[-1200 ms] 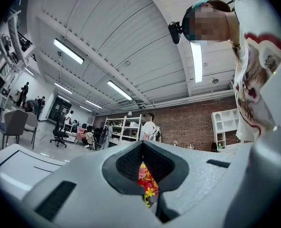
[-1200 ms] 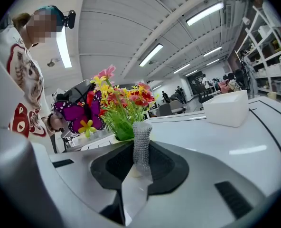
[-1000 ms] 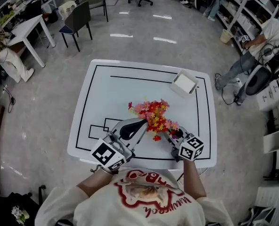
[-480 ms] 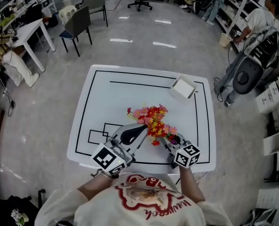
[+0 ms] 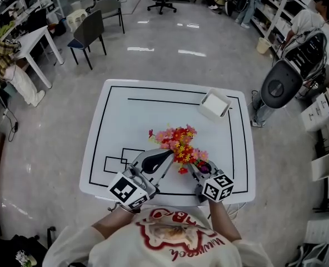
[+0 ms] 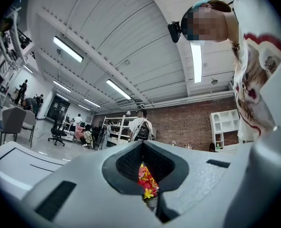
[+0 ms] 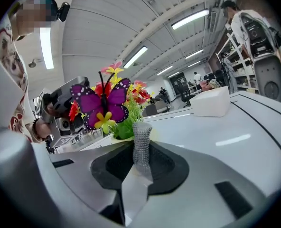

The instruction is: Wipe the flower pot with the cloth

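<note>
White table carries the pot near its front edge; right gripper pinches the cloth, pot just ahead-left; left gripper, clenched empty, flanks it.

right claw tilted slightly beside flowers, person with backpack shifted nearer

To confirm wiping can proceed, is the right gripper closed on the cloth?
Yes, shut: the right gripper pinches the grey cloth, which sticks up between its jaws.
</note>
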`<state>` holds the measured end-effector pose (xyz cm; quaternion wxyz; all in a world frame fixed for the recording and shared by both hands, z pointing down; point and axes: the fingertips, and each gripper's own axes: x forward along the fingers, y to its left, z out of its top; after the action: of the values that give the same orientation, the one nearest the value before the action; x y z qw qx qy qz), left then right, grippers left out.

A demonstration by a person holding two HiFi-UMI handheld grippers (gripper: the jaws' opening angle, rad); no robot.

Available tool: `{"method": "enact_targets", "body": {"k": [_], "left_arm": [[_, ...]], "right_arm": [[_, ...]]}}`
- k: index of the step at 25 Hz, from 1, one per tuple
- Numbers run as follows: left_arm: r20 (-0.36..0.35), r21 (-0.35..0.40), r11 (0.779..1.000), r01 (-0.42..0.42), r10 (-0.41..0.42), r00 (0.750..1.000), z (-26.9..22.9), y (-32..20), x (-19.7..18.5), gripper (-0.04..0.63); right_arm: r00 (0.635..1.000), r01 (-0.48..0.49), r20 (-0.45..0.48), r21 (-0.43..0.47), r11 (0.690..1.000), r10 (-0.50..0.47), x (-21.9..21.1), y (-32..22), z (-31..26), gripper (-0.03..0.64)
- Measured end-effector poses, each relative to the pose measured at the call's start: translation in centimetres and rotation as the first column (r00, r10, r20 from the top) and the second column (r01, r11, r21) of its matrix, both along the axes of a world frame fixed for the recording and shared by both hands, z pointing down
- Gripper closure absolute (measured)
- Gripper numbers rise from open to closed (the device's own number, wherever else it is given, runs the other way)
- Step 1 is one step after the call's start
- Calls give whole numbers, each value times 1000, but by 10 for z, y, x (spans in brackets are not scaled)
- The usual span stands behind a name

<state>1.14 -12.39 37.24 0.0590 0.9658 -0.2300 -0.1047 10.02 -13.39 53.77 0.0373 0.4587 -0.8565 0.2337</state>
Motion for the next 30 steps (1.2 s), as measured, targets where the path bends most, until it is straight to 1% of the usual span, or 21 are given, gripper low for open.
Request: {"method": "enact_targets", "body": {"k": [4,15,23,30], "left_arm": [[-2,-4,1000,3,-3,1000,3,-1,-1,591],[-7,-13,1000,4,-4,1000,5,-1,-3,592],[-14,-16,1000,21,-21,1000,5,-4,-9,591],[-10,-32,999,31,-31,999,10,-4,-12,591]], "right_arm": [[999,-22,23,-18,1000,22,1,-1,1,543],[996,-80,24,-32,996,81,-2,-1,1,543],[993,-114,-10,-27,993,114,-5,4,0,543],[990,-139,-6,-27,990,139,-7,6,1,543]]}}
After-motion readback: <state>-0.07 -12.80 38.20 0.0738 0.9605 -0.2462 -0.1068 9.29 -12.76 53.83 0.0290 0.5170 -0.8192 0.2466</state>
